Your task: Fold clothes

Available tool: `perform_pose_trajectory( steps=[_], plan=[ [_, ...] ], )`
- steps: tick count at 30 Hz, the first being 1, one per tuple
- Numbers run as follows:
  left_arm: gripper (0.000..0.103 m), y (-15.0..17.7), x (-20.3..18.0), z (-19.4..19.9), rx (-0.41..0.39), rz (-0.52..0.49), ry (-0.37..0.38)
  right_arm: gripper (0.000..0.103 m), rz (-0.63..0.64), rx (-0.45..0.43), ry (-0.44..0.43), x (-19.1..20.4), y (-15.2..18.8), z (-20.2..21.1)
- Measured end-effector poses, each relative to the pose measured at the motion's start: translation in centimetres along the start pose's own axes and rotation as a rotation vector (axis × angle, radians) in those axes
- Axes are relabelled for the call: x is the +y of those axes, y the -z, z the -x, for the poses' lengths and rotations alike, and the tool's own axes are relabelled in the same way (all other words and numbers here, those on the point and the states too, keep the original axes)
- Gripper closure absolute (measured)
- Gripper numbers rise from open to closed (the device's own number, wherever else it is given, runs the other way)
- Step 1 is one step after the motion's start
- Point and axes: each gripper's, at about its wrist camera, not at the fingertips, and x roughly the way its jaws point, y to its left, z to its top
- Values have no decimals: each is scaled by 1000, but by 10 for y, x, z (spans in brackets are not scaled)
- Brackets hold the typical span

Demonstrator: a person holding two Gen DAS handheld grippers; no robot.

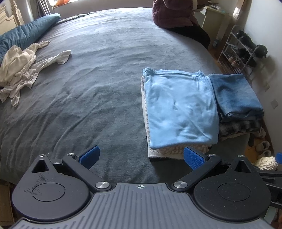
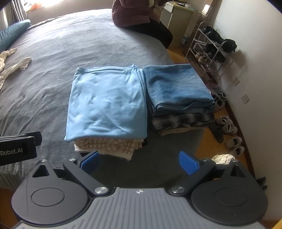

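right gripper (image 2: 139, 161) sat low w/ blue ribbed pads (image 2: 188, 164) spread wide, nothing btwn them, over the near edge of the grey bedspread (image 2: 88, 40). just ahead: folded light-blue soft garment (image 2: 107, 104) on top of a beige checked folded cloth (image 2: 105, 143). touching its right side, a folded mid-blue fleecy piece (image 2: 176, 88) atop a dark plaid folded item (image 2: 181, 119). crumpled cream clothes (image 2: 10, 67) lay far left. person in a maroon padded jacket (image 2: 130, 12) sat at the far edge. metal shoe rack (image 2: 209, 51) by the wall.
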Motion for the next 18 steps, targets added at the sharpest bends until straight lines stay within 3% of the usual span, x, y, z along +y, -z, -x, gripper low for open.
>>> perform_pose_trajectory(
  steps=[18],
  plan=[
    [0, -2, 2, -1, -1, -2, -9, 4, 1, 1, 9, 0, -4, -2]
  ],
)
